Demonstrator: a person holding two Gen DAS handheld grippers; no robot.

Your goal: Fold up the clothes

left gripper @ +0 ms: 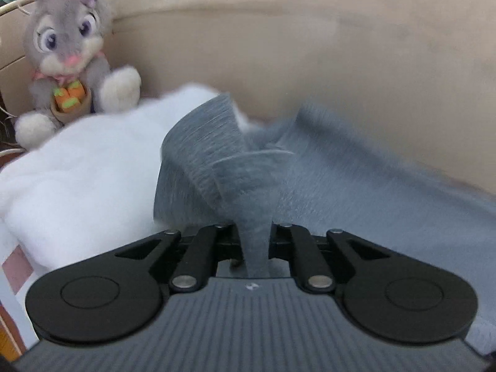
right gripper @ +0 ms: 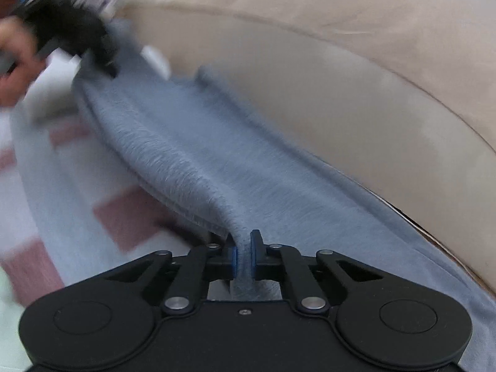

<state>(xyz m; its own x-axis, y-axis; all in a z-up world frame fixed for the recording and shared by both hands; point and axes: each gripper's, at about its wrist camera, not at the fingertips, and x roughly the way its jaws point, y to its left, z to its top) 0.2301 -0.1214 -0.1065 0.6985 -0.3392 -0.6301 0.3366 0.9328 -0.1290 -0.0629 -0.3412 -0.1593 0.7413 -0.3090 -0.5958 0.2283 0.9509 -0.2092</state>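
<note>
A grey-blue fleece garment (left gripper: 356, 183) lies along the beige sofa. In the left wrist view my left gripper (left gripper: 253, 241) is shut on a bunched fold of this garment, which rises in pleats ahead of the jaws. In the right wrist view my right gripper (right gripper: 245, 255) is shut on another edge of the grey-blue garment (right gripper: 198, 155); its blue pads (right gripper: 256, 248) pinch the cloth. From there the fabric stretches up and left to the left gripper (right gripper: 102, 59), blurred, held by a hand (right gripper: 15, 62).
A grey plush rabbit (left gripper: 68, 52) sits at the back left against the sofa back (left gripper: 341, 40). A white fluffy blanket (left gripper: 80, 173) lies left of the garment. A white and pink checked cloth (right gripper: 62, 204) covers the seat.
</note>
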